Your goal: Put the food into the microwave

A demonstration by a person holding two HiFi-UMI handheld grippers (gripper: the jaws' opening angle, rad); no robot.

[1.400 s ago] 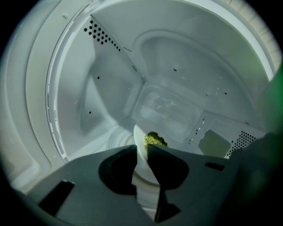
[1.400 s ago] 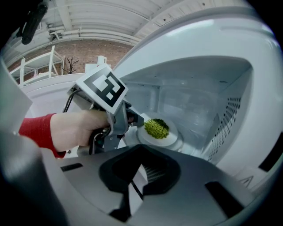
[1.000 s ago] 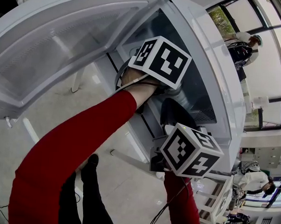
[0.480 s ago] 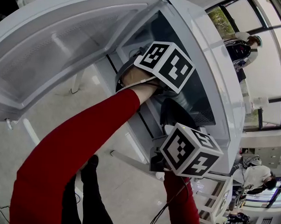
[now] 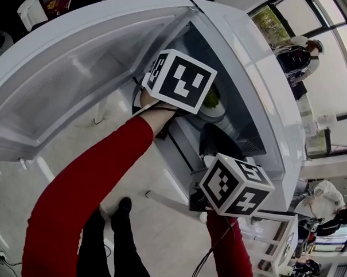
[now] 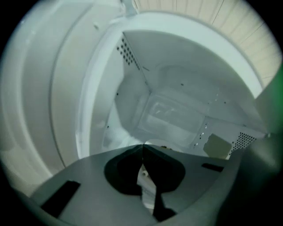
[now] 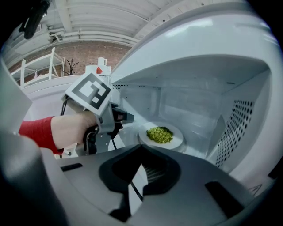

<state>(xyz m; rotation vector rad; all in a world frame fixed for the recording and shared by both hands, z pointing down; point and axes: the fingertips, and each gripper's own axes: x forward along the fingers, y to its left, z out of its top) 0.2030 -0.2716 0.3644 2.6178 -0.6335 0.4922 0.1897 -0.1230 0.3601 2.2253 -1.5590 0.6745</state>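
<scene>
The left gripper [image 7: 125, 117] has drawn back from deep in the microwave [image 5: 268, 82] to its doorway, jaws pressed together on nothing. The white plate [image 7: 176, 140] of green food [image 7: 159, 134] that it hid from above now shows on the cavity floor. The right gripper [image 7: 141, 148] hangs just outside the opening, its jaws likewise closed and empty. The only print I can make out is the black-and-white square markers on the cubes [image 5: 179, 81].

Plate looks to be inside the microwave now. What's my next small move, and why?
Probably draw the left gripper back out of the microwave opening. The plate of green food sits on the cavity floor, the left jaws are shut on nothing, and the gripper hangs at the mouth, where it would block the open door from swinging shut.
</scene>
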